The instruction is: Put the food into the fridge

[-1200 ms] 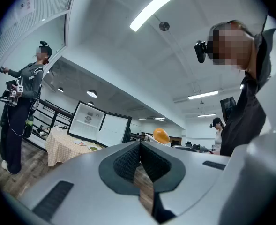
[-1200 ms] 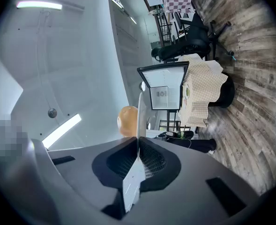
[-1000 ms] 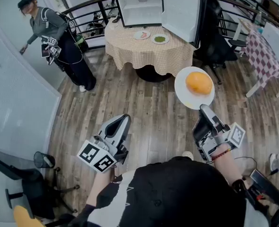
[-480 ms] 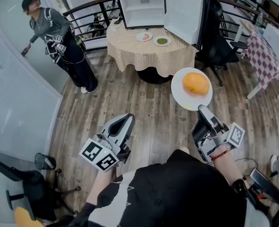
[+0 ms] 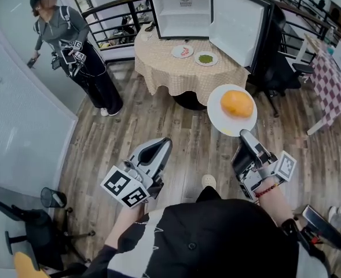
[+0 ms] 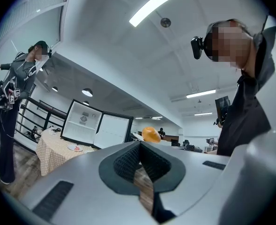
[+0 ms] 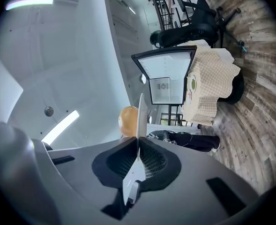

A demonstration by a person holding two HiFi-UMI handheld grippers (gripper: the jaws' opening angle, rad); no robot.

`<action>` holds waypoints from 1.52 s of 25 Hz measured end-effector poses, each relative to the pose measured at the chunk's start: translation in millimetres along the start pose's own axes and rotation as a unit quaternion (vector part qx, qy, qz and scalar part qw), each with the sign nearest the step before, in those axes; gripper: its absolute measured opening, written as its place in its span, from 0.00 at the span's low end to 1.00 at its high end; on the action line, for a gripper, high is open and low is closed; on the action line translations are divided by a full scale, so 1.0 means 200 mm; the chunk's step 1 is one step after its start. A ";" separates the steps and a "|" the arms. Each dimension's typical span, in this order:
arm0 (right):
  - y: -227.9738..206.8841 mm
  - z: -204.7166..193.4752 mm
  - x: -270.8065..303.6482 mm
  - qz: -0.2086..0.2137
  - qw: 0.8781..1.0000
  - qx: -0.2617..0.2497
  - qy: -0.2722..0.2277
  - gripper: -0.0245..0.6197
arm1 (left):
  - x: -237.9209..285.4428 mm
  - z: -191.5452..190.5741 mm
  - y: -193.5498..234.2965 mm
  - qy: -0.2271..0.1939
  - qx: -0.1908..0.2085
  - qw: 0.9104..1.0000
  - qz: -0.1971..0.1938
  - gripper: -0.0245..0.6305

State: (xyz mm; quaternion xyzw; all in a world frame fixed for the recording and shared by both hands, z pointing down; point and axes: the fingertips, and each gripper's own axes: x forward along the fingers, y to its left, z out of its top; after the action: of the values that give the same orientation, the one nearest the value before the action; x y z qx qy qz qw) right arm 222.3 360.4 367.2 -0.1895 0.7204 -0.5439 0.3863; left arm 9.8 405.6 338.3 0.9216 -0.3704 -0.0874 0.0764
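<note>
My right gripper (image 5: pixel 244 135) is shut on the rim of a white plate (image 5: pixel 219 119) that carries an orange bun (image 5: pixel 237 103); in the right gripper view the plate (image 7: pixel 139 118) stands edge-on between the jaws with the bun (image 7: pixel 128 120) beside it. My left gripper (image 5: pixel 163 146) is shut and holds nothing, its jaws (image 6: pixel 138 146) pressed together. The small fridge (image 5: pixel 184 10) stands open on a round table (image 5: pixel 158 62) ahead, door (image 5: pixel 237 25) swung right. Two plates of food lie in front of it, one with red food (image 5: pixel 183 51), one with green food (image 5: pixel 205 58).
A person (image 5: pixel 72 54) stands at the left by a wall and a black railing (image 5: pixel 109 16). A black office chair (image 5: pixel 280 68) is right of the table, and a checked table (image 5: pixel 335 80) further right. Wooden floor (image 5: pixel 158 132) lies between me and the round table.
The round table and fridge have drawn closer and shifted right in the head view. Both grippers have risen slightly, the plate with the bun still held in the right one.
</note>
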 end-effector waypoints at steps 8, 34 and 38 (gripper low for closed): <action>-0.18 0.38 0.36 -0.004 1.000 0.018 0.023 0.08 | 0.40 0.02 0.30 -0.006 -0.016 1.000 0.026 0.06; -0.62 1.06 0.87 -0.019 0.997 0.060 0.051 0.08 | 1.14 -0.02 0.83 0.001 -0.023 0.998 0.067 0.06; -0.66 1.07 0.91 -0.023 0.997 0.061 0.051 0.08 | 1.15 -0.03 0.88 0.006 -0.025 0.997 0.068 0.06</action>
State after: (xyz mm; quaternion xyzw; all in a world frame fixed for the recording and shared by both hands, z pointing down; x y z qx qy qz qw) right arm 250.9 53.4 403.2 -0.1545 0.7002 -0.6045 0.3469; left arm 56.7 120.3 357.2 0.8927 -0.4293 -0.0854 0.1071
